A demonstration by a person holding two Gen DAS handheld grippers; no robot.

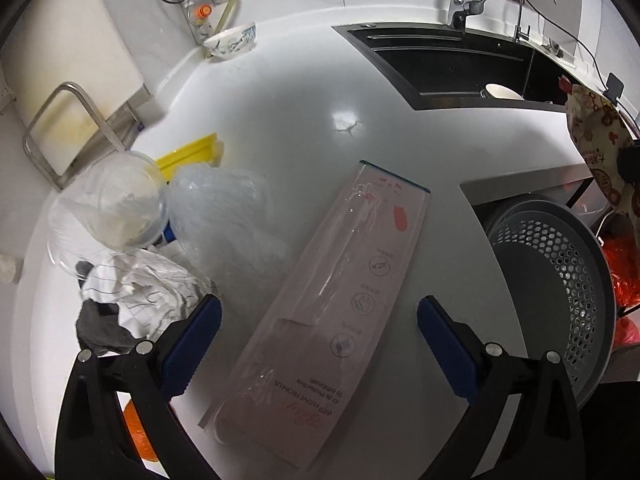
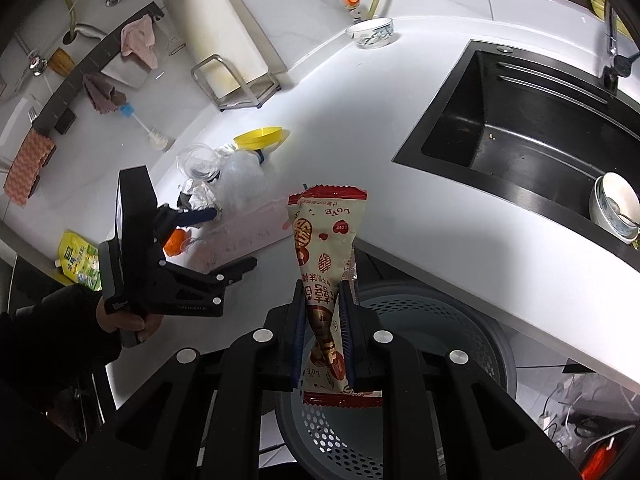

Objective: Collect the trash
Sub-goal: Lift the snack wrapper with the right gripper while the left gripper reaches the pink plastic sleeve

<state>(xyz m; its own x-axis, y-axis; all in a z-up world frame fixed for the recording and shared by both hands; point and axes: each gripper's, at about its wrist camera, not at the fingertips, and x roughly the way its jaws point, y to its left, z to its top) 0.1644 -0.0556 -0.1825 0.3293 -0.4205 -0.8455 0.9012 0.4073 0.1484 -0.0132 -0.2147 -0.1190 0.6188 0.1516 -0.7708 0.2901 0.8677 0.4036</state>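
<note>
Pinched between the right gripper (image 2: 323, 320) jaws, snack wrapper (image 2: 326, 240) could miss the bin (image 2: 460, 344); left gripper (image 1: 319, 344) jaws spread over clear packaging (image 1: 340, 292).

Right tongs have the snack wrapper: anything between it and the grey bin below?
Nothing visible. The right tongs are shut on the snack wrapper, which hangs over the open mouth of the grey perforated bin beside the counter edge. The bin's opening has no lid; what shows of the inside looks empty.
</note>
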